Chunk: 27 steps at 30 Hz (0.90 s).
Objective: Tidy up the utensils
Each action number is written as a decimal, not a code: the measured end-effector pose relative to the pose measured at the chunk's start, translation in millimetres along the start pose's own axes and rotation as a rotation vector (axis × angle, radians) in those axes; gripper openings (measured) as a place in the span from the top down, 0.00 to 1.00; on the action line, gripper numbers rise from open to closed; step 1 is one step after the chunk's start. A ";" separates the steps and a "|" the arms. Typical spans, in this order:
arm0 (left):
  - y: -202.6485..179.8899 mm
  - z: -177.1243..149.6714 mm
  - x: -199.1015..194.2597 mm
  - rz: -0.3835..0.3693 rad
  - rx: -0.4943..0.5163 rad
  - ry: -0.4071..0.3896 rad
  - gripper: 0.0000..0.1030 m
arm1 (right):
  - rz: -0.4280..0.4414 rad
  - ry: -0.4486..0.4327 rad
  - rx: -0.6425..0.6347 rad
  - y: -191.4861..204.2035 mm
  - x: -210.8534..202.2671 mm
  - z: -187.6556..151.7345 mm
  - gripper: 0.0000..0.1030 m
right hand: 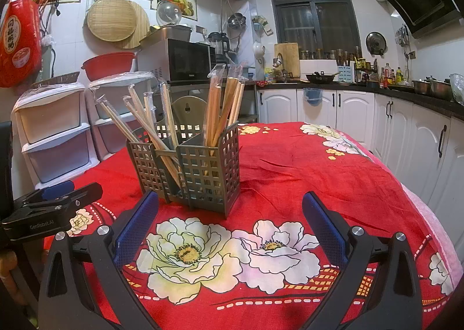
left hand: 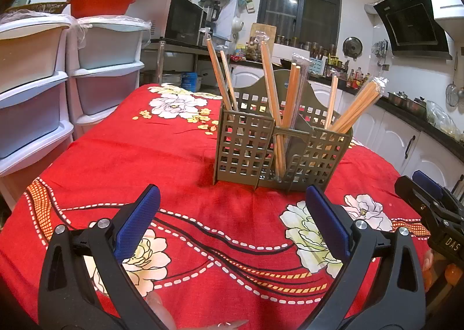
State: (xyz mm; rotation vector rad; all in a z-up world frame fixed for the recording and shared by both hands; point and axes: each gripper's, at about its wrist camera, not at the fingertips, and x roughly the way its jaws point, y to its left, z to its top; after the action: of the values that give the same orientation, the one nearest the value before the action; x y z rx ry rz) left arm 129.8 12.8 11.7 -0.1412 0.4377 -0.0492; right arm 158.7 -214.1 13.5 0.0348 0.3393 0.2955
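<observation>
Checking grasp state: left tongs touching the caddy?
Apart. Left wrist view shows open left tongs short of the caddy, red cloth between.

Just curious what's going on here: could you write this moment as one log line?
left claw: open, empty | right claw: open, empty | wrapped chopsticks: standing in grey utensil caddy | tablecloth: nothing loose

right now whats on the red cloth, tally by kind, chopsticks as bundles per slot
utensil caddy: 1
caddy compartments holding wrapped chopsticks: 3
open grippers over the tablecloth: 2, left gripper and right gripper
Total: 6
</observation>
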 end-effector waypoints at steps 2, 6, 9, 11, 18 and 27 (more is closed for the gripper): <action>0.0 0.0 -0.1 0.001 0.000 0.000 0.11 | 0.000 -0.001 -0.001 0.2 -0.2 0.1 0.06; 0.2 0.1 -0.2 0.000 0.001 -0.001 0.11 | -0.002 0.000 -0.001 -0.5 0.2 -0.1 0.06; 0.2 0.1 -0.1 0.000 0.001 0.000 0.11 | -0.002 0.000 0.000 0.0 0.2 0.0 0.06; -0.5 -0.2 0.1 -0.001 0.000 0.000 0.11 | -0.002 0.001 0.000 -0.4 0.2 -0.2 0.06; 5.5 0.8 1.7 0.001 -0.018 0.020 0.11 | -0.001 0.001 0.000 0.1 0.3 0.3 0.06; 6.4 -0.1 6.0 -0.001 -0.031 0.042 0.11 | -0.007 0.007 0.004 -1.4 0.7 -2.8 0.06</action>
State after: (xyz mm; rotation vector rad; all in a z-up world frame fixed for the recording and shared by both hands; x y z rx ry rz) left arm 135.3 18.6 8.1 -0.1706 0.4807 -0.0461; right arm 158.8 -215.3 10.5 0.0370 0.3473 0.2884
